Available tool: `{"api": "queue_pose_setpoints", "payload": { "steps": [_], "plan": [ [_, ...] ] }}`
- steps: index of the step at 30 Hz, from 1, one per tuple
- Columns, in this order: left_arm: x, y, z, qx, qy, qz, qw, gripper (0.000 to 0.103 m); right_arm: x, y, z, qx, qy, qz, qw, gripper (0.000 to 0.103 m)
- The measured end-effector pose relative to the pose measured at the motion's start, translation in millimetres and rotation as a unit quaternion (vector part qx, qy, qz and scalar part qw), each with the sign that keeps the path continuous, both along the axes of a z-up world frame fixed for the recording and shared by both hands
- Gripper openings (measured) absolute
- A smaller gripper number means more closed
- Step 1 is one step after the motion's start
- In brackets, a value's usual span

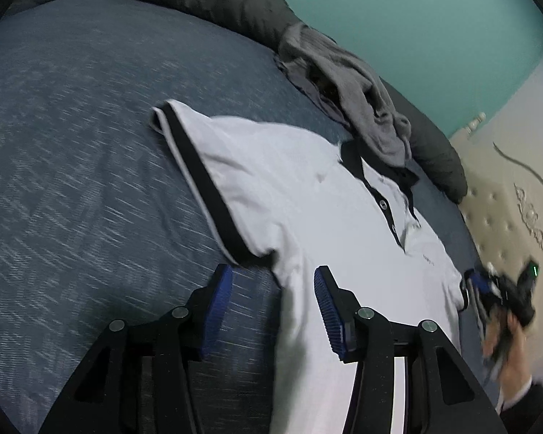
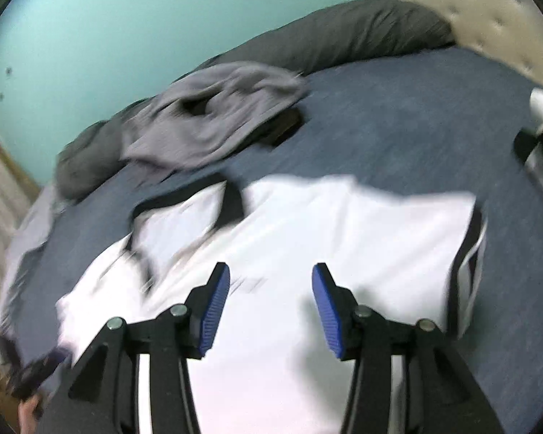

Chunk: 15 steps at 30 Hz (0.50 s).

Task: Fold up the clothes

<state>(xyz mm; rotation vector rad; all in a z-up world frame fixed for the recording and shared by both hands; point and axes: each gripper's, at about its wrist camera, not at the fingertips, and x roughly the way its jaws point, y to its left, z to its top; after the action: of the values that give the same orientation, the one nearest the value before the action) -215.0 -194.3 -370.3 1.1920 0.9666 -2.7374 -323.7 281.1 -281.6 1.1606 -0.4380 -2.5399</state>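
Teal-walled room, blue bed (image 1: 72, 137): the white polo shirt (image 1: 307, 188) looks light and floppy, so pinch its sleeve hems; both the left hand-held gripper (image 1: 273, 311) and the right hand-held gripper (image 2: 271, 307) hang released, grasping nothing.

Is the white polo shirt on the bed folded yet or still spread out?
Spread out. The white polo shirt lies flat, front up on the blue bedspread, with its black-trimmed sleeve extended sideways and collar visible; no fold made.

Matt white cloth shirt (image 1: 300, 195), ribbed gripper pads (image 1: 327, 311)
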Motion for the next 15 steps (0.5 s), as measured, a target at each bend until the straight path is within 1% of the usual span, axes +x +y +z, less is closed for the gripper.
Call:
{"api": "queue_pose_setpoints", "payload": {
  "steps": [5,7,10,12,15],
  "plan": [
    [3,-25,-5,0.012,-0.009,0.034,0.9993,0.053,49,-21,-6,-0.063,-0.012,0.023,0.998,0.050],
    [3,-32,-6,0.008,-0.013,0.045,0.9989,0.053,61,-27,-11,-0.079,-0.013,0.027,0.996,0.050],
    [-1,-36,-7,-0.011,-0.023,0.058,0.9980,0.053,77,-35,-17,-0.099,-0.016,0.033,0.994,0.051],
    [-4,-37,-8,-0.024,-0.030,0.062,0.9974,0.052,73,-39,-18,-0.099,-0.021,0.038,0.994,0.051],
    [-13,-31,-8,-0.048,-0.038,0.055,0.9967,0.052,69,-42,-17,-0.109,-0.009,0.037,0.993,0.051]
  ]
}}
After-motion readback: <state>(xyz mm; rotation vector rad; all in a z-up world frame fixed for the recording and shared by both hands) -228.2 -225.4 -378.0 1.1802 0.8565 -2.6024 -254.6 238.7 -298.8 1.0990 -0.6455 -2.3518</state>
